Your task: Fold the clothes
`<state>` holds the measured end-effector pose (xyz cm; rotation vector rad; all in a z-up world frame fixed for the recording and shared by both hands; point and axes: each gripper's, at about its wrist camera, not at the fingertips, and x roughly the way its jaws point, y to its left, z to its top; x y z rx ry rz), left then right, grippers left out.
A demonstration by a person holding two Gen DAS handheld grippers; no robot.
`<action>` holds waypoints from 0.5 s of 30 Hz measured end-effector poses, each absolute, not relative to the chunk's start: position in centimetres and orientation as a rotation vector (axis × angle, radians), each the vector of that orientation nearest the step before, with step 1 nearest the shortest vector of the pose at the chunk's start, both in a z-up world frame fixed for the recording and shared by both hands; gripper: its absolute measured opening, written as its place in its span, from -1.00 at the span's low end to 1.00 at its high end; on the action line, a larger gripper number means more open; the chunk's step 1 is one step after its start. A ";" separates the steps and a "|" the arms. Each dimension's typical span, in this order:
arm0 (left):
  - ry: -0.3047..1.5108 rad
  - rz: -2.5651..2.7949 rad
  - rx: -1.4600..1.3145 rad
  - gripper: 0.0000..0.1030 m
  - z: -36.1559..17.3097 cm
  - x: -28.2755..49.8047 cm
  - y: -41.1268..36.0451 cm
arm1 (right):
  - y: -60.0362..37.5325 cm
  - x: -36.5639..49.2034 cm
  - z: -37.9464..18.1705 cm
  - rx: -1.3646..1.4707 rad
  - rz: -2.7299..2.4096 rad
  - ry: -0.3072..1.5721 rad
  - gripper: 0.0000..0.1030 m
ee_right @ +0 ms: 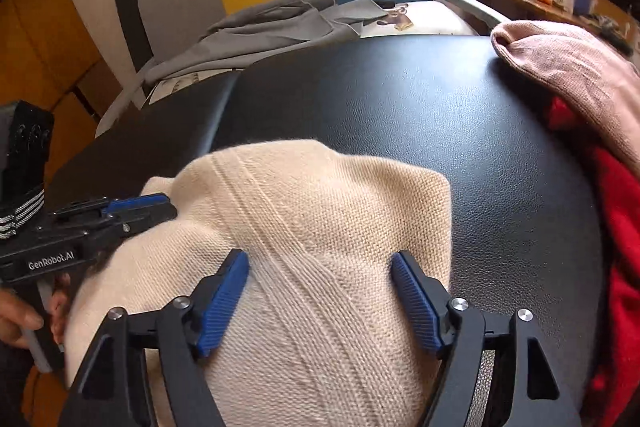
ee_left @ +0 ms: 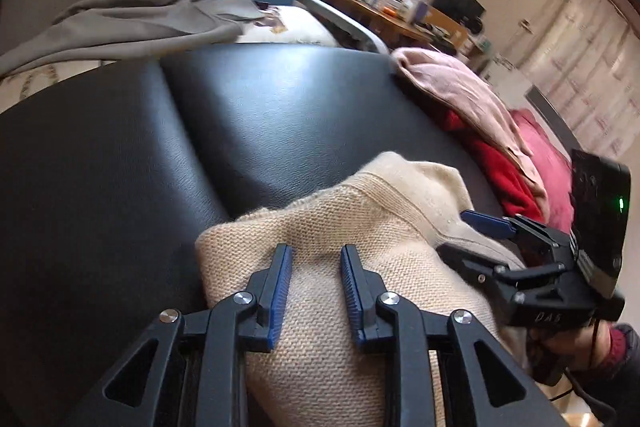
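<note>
Folded cream knit sweater [ee_right: 304, 251] lies on the black padded leather table [ee_right: 460, 131], right under both claws: right gripper [ee_right: 320, 267] jaws spread wide over it, gripping nothing; left gripper [ee_left: 316, 263] jaws part-open above the knit, not pinching it. Pink knit garment [ee_right: 572, 67] and red garment [ee_right: 616, 267] piled at table's right edge, grey cloth [ee_right: 260, 31] beyond the far edge; nothing blocks either claw.

Coarse-knit cream sweater [ee_right: 320, 227], glossy leather bench [ee_right: 440, 99]

left claw [ee_left: 316, 259]: jaws apart | right claw [ee_right: 320, 267]: jaws wide
</note>
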<state>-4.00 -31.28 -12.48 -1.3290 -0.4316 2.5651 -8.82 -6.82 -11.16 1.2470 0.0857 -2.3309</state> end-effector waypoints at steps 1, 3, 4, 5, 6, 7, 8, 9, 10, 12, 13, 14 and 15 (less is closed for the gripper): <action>-0.455 2.585 -1.340 -0.48 -12.6 -3.8 -31.2 | -7.0 -8.8 -11.4 1.228 -2.342 0.114 0.55; -0.423 2.643 -1.361 -0.47 -12.6 -3.5 -30.6 | -7.2 -8.7 -11.9 1.193 -2.362 0.166 0.60; -0.382 2.678 -1.372 -0.47 -12.5 -3.4 -30.1 | -7.3 -8.7 -12.0 1.190 -2.364 0.179 0.63; -0.331 2.710 -1.378 -0.47 -12.5 -3.6 -29.7 | -7.4 -8.8 -12.1 1.186 -2.365 0.190 0.66; -0.299 2.735 -1.381 -0.47 -12.7 -3.7 -29.3 | -7.3 -9.1 -12.3 1.186 -2.363 0.191 0.69; -0.322 2.740 -1.385 -0.47 -12.9 -4.1 -29.6 | -7.2 -9.5 -12.5 1.184 -2.358 0.187 0.73; -0.344 2.746 -1.389 -0.47 -13.1 -4.5 -29.9 | -7.1 -9.8 -12.6 1.183 -2.353 0.183 0.76; -0.346 2.751 -1.389 -0.47 -13.2 -4.8 -30.1 | -7.1 -10.2 -12.8 1.182 -2.348 0.181 0.78; -0.346 2.758 -1.389 -0.47 -13.3 -5.1 -30.3 | -7.1 -10.6 -12.9 1.185 -2.346 0.183 0.79; -0.328 2.772 -1.394 -0.47 -13.3 -5.6 -30.3 | -7.3 -11.1 -12.9 1.188 -2.346 0.192 0.80; -0.325 2.777 -1.396 -0.47 -13.3 -5.8 -30.3 | -7.4 -11.3 -12.9 1.189 -2.347 0.196 0.80; -0.326 2.775 -1.395 -0.47 -13.2 -5.8 -30.3 | -7.6 -11.6 -12.9 1.190 -2.347 0.200 0.81; -0.326 2.773 -1.394 -0.47 -13.1 -5.8 -30.4 | -7.7 -11.7 -12.8 1.191 -2.348 0.204 0.81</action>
